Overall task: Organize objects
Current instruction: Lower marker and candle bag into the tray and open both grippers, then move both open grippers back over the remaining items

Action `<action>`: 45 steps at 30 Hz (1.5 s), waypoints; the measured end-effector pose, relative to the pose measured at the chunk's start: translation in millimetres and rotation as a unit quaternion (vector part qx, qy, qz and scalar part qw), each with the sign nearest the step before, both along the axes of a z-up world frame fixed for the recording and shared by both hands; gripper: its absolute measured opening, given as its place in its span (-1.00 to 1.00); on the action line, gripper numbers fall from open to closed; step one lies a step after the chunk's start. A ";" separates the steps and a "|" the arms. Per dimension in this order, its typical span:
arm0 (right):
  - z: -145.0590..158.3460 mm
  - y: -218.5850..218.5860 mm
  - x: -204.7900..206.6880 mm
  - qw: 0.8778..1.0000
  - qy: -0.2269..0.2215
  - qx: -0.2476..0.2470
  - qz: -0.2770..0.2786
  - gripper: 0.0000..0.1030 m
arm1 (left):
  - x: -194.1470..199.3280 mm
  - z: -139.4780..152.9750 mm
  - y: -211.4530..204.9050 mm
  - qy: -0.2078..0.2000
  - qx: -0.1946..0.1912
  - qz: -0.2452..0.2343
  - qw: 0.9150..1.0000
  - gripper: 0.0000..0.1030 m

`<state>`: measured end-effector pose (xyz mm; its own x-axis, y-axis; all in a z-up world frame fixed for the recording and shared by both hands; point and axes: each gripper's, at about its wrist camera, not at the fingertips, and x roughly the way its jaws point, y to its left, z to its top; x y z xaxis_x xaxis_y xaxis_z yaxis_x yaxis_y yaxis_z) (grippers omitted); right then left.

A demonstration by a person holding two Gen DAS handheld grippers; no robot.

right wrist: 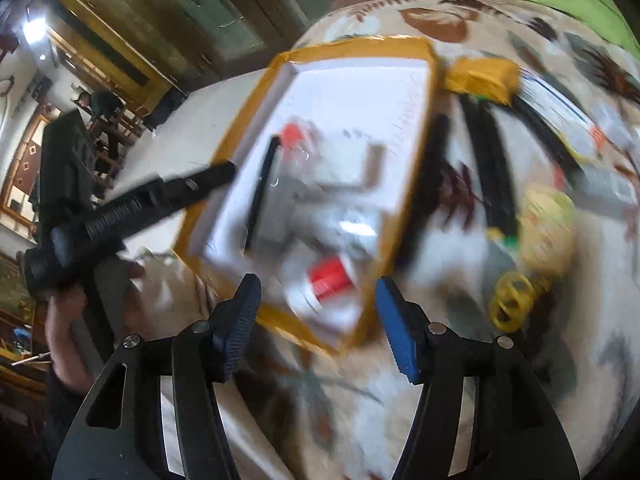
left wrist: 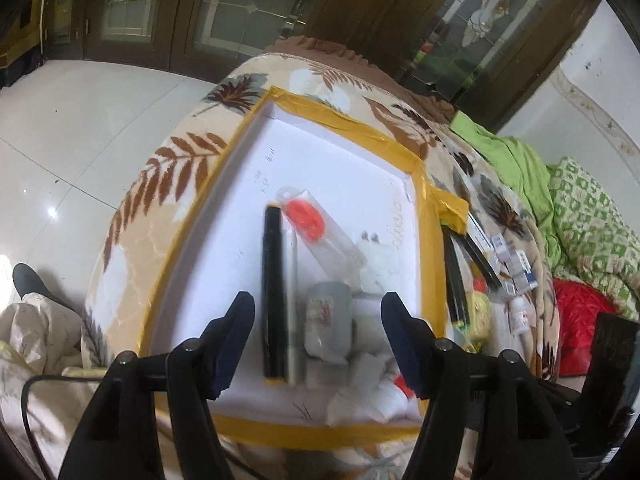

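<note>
Lying between open left tongs [left wrist: 318, 344]: black pen [left wrist: 274, 296], seemingly.

White shallow tray [left wrist: 320, 152] edged with yellow tape, flat on a leaf-print blanket. Inside, a long black pen [left wrist: 274, 292] lying lengthwise, touching a thin white stick [left wrist: 292, 308] on its right. Next to these, a clear plastic case [left wrist: 320, 228] with an orange-red disc inside, angled across the tray. Nearer, a grey upright cup [left wrist: 328, 320], with crumpled white packets [left wrist: 372, 372] around it. Outside the tray on its right, two more black pens [left wrist: 456, 280], a yellow item [left wrist: 480, 312] and small white boxes [left wrist: 516, 268], all on the blanket.
</note>
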<state>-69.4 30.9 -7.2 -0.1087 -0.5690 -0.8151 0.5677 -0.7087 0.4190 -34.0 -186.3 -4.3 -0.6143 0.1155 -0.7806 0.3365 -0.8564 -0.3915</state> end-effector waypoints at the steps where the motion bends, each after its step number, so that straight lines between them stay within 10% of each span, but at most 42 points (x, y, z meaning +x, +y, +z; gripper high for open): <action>1: -1.6 7.2 3.8 1.000 0.002 0.006 -0.004 0.17 | 3.6 2.8 6.9 0.003 0.005 -0.003 1.000 0.28; 14: -41.3 53.6 -47.6 0.987 0.072 0.088 -0.116 0.17 | -0.6 19.1 115.6 0.003 -0.134 -0.052 0.990 0.28; 21: -66.8 12.6 -65.5 0.963 0.153 0.166 -0.146 0.27 | -16.2 1.5 91.2 -0.030 -0.129 -0.016 0.991 0.28; 23: -70.5 19.2 -65.2 0.956 0.198 0.128 -0.176 0.64 | -14.6 -0.3 84.6 -0.025 -0.115 -0.006 0.993 0.28; 45: -74.1 25.3 -65.9 0.953 0.197 0.121 -0.193 0.73 | 17.4 29.6 73.5 0.056 -0.073 -0.009 0.996 0.28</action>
